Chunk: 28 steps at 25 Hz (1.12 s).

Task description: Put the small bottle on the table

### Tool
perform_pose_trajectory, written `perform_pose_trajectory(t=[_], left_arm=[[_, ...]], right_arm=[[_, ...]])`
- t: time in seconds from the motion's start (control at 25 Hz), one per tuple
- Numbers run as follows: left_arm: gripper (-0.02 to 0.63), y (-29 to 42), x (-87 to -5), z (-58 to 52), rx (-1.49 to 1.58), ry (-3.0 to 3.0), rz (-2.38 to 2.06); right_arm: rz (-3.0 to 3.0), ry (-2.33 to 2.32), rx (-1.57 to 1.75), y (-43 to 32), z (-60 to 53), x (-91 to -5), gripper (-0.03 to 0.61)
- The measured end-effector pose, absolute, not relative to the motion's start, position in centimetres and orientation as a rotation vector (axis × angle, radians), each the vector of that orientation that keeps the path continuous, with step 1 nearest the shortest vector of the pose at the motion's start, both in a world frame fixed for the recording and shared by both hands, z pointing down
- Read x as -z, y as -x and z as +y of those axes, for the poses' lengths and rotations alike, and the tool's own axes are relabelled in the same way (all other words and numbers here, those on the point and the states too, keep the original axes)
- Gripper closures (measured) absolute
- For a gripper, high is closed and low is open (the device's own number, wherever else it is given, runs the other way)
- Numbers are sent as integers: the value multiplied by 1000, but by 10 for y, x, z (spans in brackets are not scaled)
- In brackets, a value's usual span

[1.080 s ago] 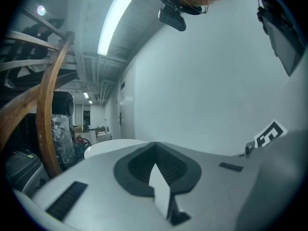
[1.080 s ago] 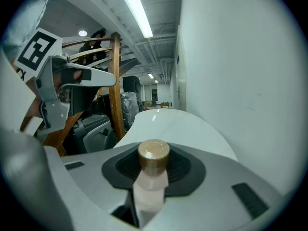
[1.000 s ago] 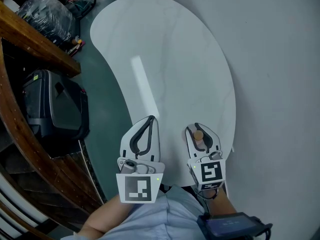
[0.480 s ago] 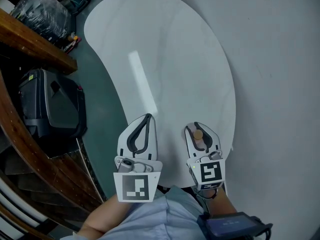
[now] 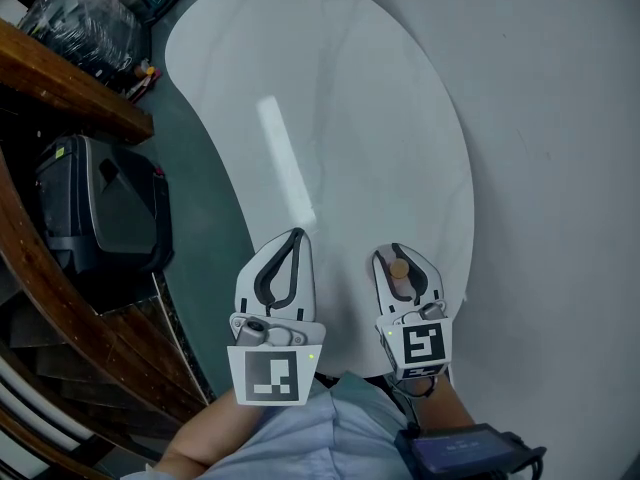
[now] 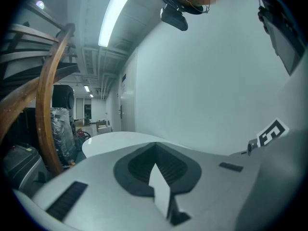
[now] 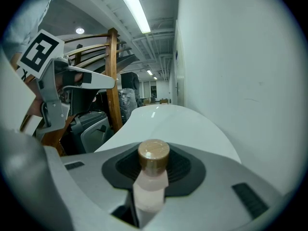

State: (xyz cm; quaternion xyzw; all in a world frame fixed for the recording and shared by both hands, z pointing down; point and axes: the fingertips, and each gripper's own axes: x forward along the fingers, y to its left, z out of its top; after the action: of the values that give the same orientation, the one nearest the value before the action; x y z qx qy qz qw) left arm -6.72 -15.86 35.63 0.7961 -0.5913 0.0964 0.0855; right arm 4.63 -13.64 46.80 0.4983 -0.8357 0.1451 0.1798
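Brown cap, pale pinkish body, is that the small bottle (image 7: 151,177)? Where's it at right now? (asker)

Yep, that's the one. My right gripper (image 5: 397,254) has it pinched between the pads, jaws part-way apart around it, cap end toward the tips. From the head view it sits over the near edge of the white table (image 5: 330,118). Can't tell if it's touching the top or not. (me)

Anything change in the last second? (asker)

Barely, tbh. The grip on the bottle hasn't changed at all, and the right gripper is in pretty much the same spot. My left gripper (image 5: 296,236) drifted a touch to the left and up in the head view. Its jaws are closed with nothing in them, same as before. The table outline slid a little toward the upper left of the picture too, and so did the dark case (image 5: 100,208) on the floor beside the wooden rail (image 5: 60,78). (me)

So the bottle's not let go yet? (asker)

Nope, the pads are on it. (me)
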Motion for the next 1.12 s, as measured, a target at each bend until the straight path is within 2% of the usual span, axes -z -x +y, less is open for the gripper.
perform_pose_trajectory(t=[1.12], left_arm=[[615,67,-359,-164,-325,-2368,-1737]], right_arm=[[-2324,-1437,-453,-52,-142,-485,472]])
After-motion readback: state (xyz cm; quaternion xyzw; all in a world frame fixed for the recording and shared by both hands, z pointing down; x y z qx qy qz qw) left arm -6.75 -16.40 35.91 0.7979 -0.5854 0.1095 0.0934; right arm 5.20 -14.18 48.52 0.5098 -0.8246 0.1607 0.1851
